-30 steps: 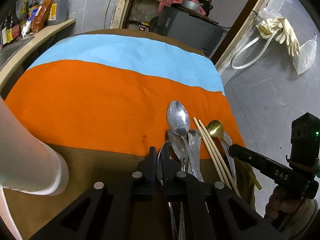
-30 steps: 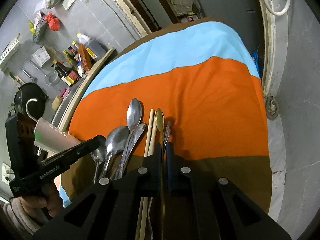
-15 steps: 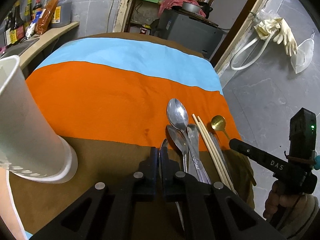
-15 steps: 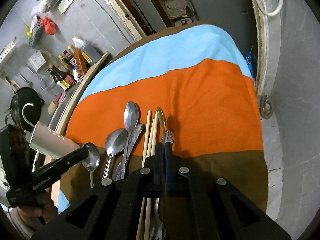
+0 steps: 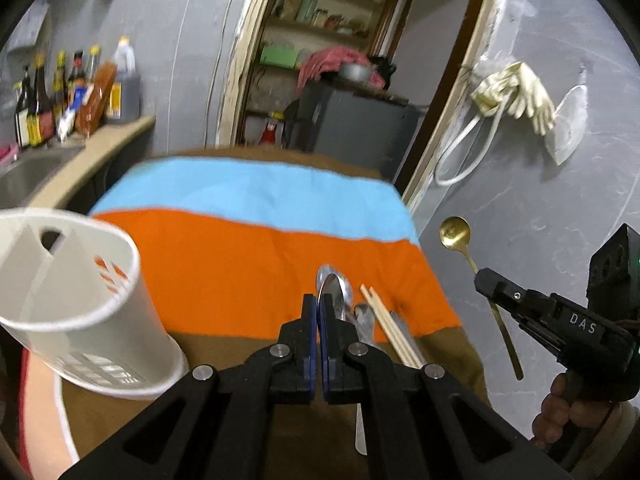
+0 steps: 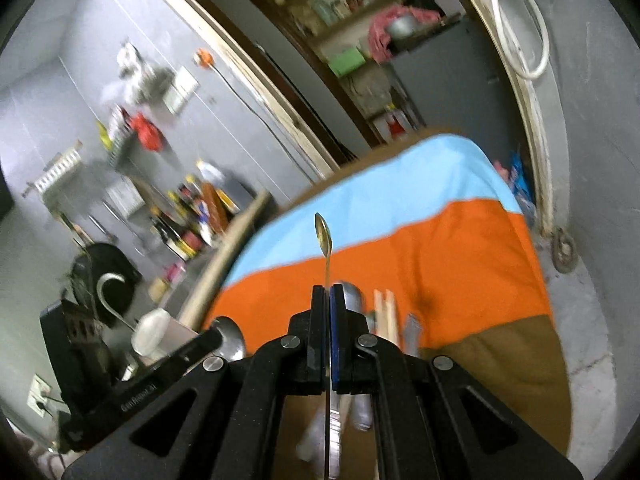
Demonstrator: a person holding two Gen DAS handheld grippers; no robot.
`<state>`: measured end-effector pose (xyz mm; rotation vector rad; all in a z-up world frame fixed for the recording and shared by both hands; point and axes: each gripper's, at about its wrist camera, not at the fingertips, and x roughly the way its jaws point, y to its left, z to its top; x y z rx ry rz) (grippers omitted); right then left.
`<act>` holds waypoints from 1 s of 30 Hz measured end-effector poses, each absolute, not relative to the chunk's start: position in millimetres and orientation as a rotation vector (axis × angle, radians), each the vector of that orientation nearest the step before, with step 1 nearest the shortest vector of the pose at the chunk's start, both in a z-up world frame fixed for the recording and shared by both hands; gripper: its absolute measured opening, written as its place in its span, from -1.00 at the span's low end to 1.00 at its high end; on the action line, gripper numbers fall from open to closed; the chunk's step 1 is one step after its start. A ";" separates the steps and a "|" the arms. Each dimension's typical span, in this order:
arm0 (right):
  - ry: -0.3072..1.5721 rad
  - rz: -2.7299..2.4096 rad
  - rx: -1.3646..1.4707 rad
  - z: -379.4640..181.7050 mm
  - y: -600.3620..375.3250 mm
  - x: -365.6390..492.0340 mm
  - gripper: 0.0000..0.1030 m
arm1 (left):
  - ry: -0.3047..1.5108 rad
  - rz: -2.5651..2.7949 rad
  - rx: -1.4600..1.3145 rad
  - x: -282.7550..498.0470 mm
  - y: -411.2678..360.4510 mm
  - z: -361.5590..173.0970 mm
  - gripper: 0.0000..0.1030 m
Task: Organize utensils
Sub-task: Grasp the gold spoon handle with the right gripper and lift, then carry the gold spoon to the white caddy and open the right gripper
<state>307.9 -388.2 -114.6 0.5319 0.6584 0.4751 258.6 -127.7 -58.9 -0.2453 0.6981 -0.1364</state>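
Left gripper (image 5: 318,308): jaws clamped on a silver spoon (image 5: 334,286), bowl poking out past the tips, lifted off the cloth. Right gripper (image 6: 328,300): jaws clamped on the thin handle of a gold spoon (image 6: 322,234), bowl up ahead, clear of the worktop (image 5: 248,264). On the striped cloth just right of the left jaws: chopsticks (image 5: 390,326) and more silver cutlery (image 5: 364,320) lying side by side. White utensil holder (image 5: 76,300) stands upright on the brown stripe, well left of the pile.
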 end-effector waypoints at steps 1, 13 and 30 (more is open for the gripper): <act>0.632 0.482 0.542 -109.1 -385.6 304.6 -0.96 | 0.677 -0.143 -0.242 255.4 -125.5 -51.0 -0.97; 0.416 0.593 0.559 -45.3 -320.7 284.2 -0.96 | 0.507 -0.121 -0.249 223.8 -68.5 19.9 -0.96; 0.226 0.736 0.588 -21.6 -173.8 291.3 -0.96 | 0.334 0.212 -0.208 207.3 87.7 61.5 -0.96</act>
